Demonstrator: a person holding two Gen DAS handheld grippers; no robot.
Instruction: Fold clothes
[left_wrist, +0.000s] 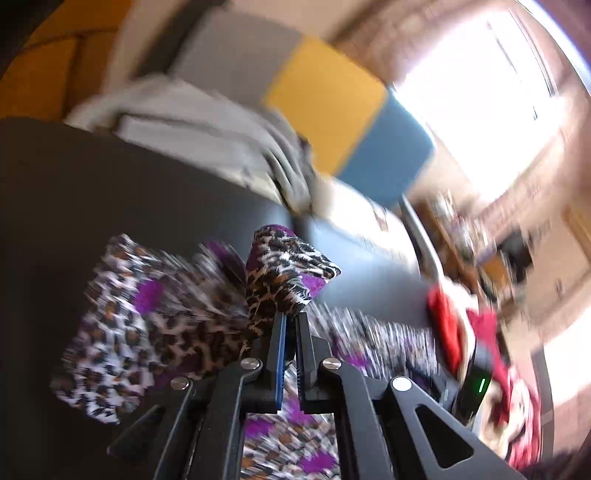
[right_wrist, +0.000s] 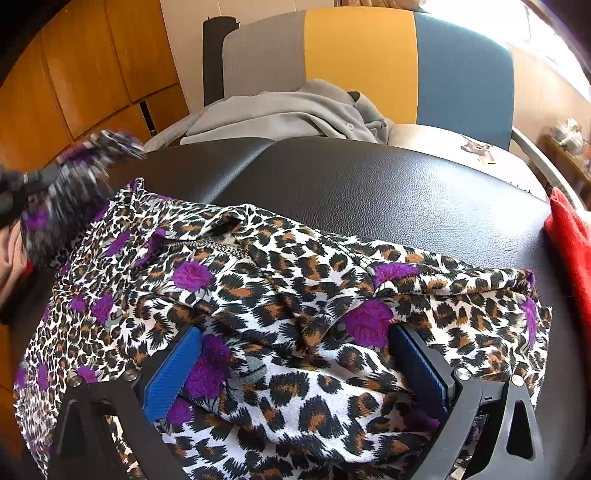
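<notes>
Your left gripper (left_wrist: 290, 314): clenched on a fold of the leopard-print garment (right_wrist: 295, 295); lifted off the black surface (right_wrist: 388, 184)
Your right gripper (right_wrist: 295, 354): released; jaws wide over the garment
Surface's far edge: grey garment (right_wrist: 280, 110)

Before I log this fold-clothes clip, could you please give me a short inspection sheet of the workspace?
Surface: black padded top, mostly bare beyond the garment.
Job's things: leopard-print garment with purple flowers, spread and rumpled.
Clutter: grey garment heaped at the far edge; red cloth at the right edge.
Grippers: left gripper shut on a bunched fold of the garment, lifted; right gripper open, fingers astride the cloth.
Cables: nothing seen.
Surroundings: grey, yellow and blue chair back, wooden cabinets, bright window.
</notes>
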